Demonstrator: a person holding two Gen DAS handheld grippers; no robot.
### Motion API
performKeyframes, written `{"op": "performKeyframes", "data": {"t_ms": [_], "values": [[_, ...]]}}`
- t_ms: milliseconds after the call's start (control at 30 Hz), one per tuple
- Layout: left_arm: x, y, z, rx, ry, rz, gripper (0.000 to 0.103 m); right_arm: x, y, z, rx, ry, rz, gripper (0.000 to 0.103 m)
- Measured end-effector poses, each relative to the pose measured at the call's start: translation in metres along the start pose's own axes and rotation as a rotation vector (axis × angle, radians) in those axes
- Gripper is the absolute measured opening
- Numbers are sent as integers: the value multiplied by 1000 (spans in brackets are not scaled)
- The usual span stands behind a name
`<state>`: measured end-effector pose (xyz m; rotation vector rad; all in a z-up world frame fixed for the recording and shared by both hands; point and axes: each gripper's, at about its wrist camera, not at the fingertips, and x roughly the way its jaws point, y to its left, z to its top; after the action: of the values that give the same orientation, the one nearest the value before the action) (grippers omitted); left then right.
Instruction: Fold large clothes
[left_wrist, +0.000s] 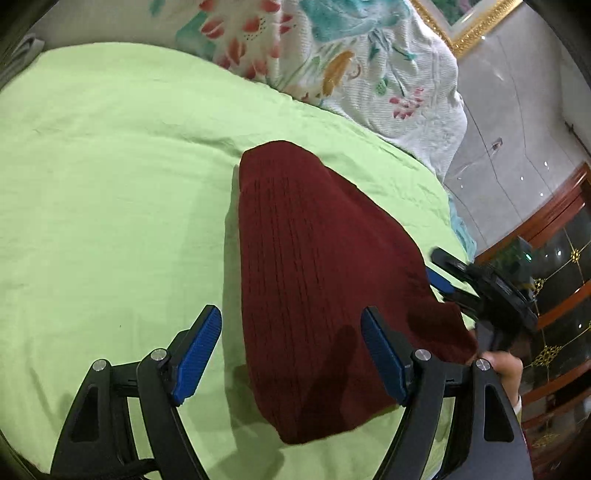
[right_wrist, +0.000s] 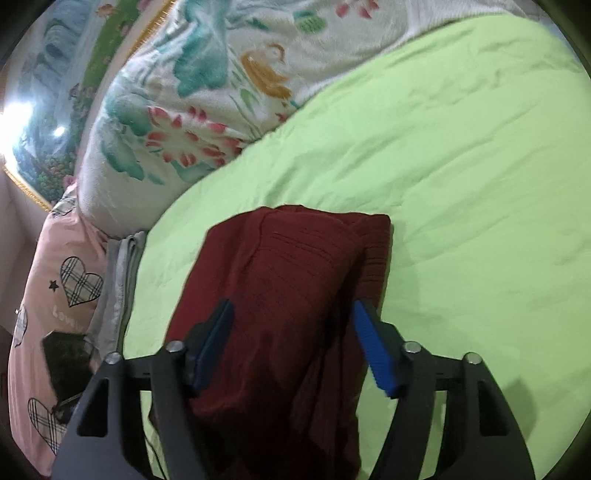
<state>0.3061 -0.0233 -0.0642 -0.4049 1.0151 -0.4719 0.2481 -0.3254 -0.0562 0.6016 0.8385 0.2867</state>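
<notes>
Lying folded: maroon knit garment (left_wrist: 325, 280) | beneath both open jaws, untouched

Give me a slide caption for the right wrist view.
Open right gripper above a folded dark red knit garment on a green bedsheet, floral quilt behind.

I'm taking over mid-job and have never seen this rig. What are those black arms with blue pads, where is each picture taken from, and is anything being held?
Each picture comes from a fisheye camera mounted on a hand-held gripper that a person carries, looking forward along its two fingers. The left hand-held gripper and the right hand-held gripper both have their blue ribbed pads spread apart, so neither holds anything. The folded dark red knitted garment lies on the light green bed sheet. Behind it sits a white floral quilt, and the right view also shows a pink pillow with checked hearts. The right hand-held gripper also appears at the edge of the left view.
</notes>
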Motion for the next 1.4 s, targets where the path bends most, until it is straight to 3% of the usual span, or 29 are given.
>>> {"op": "performKeyframes", "data": {"t_ms": [267, 600, 700, 800, 1033, 1100, 1133, 1167, 1300, 1400], "values": [[9, 7, 3, -18, 32, -11, 79, -4, -1, -17, 37, 45, 21, 77], [47, 23, 18, -84, 129, -85, 84, 20, -11, -22, 58, 102, 10, 78], [63, 19, 20, -79, 164, -107, 85, 25, -12, -21, 64, 112, 31, 78], [89, 15, 19, -74, 253, -148, 85, 31, -17, -19, 78, 120, 62, 78], [110, 5, 27, -61, 293, -162, 79, 45, -20, -11, 68, 147, 118, 78], [109, -1, 26, -38, 280, -146, 73, 51, -18, -10, 49, 152, 116, 63], [108, -6, 26, -21, 266, -135, 71, 54, -17, -10, 45, 163, 102, 46], [104, -10, 25, -2, 244, -122, 66, 57, -19, -11, 59, 171, 109, 39], [83, -17, 20, 23, 159, -96, 53, 51, -2, -16, 32, 141, 91, 32], [63, -25, 13, 49, 108, -61, 50, 43, 26, -16, -20, 113, 95, 30]]}}
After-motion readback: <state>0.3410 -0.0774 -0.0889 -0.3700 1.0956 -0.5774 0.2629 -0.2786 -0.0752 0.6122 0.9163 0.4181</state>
